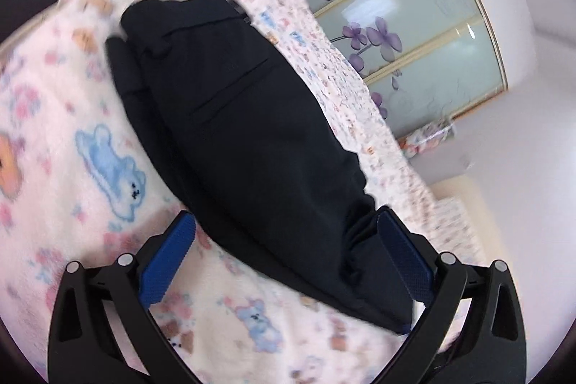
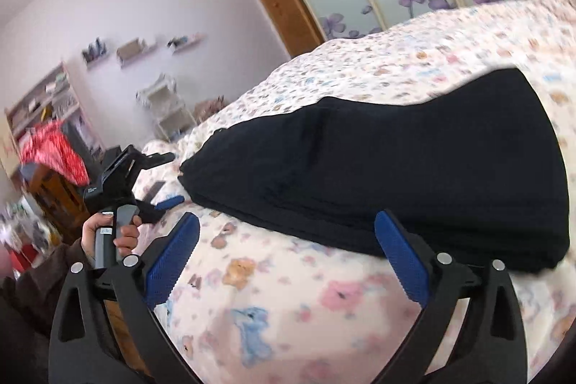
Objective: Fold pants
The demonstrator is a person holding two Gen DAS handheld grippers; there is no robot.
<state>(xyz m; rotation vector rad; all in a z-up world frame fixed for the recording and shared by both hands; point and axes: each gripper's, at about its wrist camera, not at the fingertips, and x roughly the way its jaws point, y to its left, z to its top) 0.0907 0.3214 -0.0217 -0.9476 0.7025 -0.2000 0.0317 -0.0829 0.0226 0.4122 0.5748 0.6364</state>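
Lying folded on blanket (image 2: 324, 294), pants (image 2: 414, 175); both claws gaping; bedding blurred.

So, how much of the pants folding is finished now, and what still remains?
Mostly done, it seems: the black pants lie on the teddy-print blanket as a compact, layered bundle. Nothing is in hand: the right claw is open and short of the fabric; the left claw is open, with one end of the pants between its fingers. Probably only a final fold or smoothing is left.
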